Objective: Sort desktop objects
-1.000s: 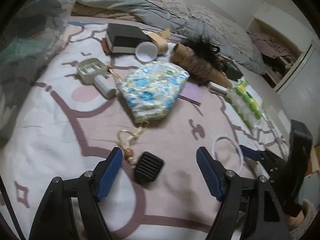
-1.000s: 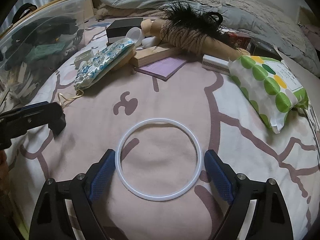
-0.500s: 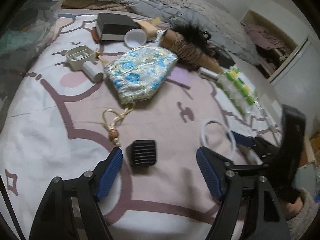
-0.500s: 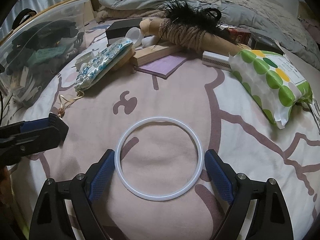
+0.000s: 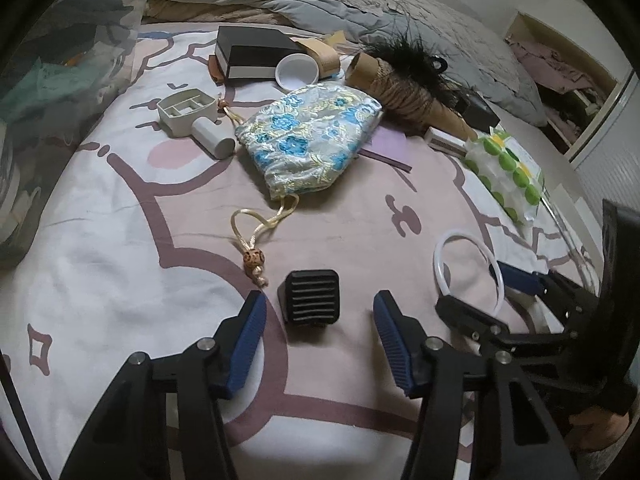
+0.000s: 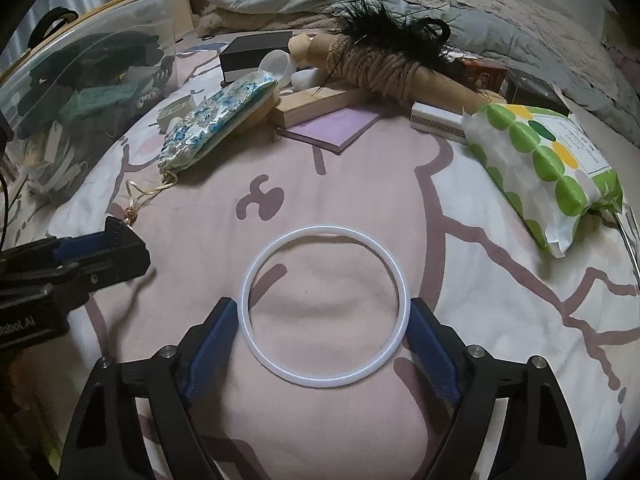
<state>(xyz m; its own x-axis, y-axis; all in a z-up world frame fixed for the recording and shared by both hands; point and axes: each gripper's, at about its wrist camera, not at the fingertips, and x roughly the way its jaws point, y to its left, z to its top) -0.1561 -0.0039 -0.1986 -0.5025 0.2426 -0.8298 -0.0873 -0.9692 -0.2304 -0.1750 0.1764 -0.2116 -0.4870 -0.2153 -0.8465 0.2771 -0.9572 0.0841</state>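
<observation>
The left gripper (image 5: pixel 318 316) is closing, pads clear of the stiff, light ribbed black block (image 5: pixel 311 297) — pinch its flat sides. The right gripper (image 6: pixel 322 322) is closing round the thin, bendy white ring (image 6: pixel 323 278).

Right claw (image 6: pixel 322 322) closing around white ring (image 6: pixel 323 307); pads seemingly just touching it.

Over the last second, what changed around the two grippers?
The left gripper came up to the black ribbed square pad and its jaws are closing, not yet touching. The right gripper is closing around the white silicone ring. Ring and pad lie unmoved.
</observation>
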